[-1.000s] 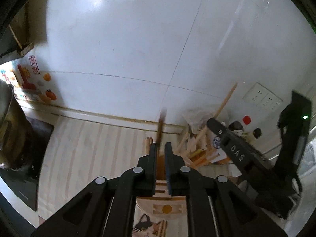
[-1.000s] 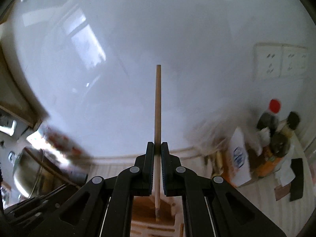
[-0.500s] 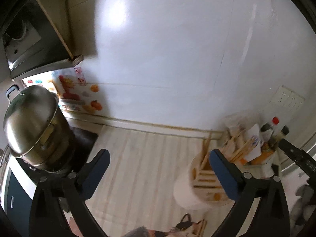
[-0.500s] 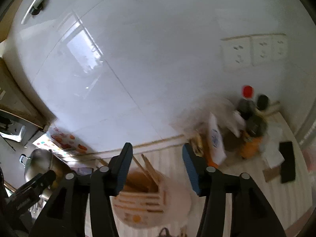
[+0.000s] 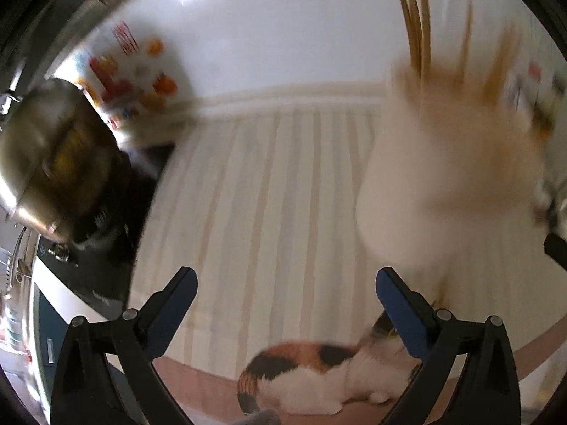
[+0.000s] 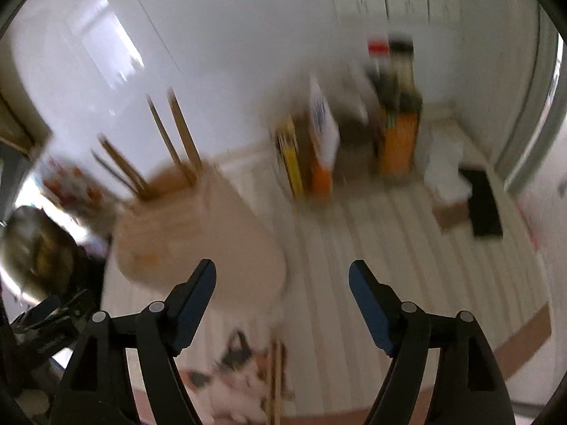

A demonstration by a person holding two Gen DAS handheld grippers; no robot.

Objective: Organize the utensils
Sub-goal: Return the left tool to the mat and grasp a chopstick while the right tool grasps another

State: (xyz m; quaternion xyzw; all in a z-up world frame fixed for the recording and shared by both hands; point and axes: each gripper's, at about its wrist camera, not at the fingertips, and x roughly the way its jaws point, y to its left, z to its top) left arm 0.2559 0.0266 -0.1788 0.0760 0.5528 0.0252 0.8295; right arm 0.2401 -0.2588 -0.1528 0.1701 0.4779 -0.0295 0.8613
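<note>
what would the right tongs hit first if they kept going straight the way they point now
Probably the striped mat: nothing lies between the open right tongs, and the white utensil holder sits just left of that line. Blur makes depth uncertain.

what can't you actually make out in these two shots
- Utensil holder, left wrist view: motion blur smears its slots.
- Chopsticks in it, right wrist view: blurred streaks, count unclear.
- Bottles, right wrist view: labels unreadable from blur.
- Chopsticks on the cat mat, right wrist view: blurred, and the lower edge cuts them off.
- Pot, left wrist view: cut by the left edge, blurred.
</note>
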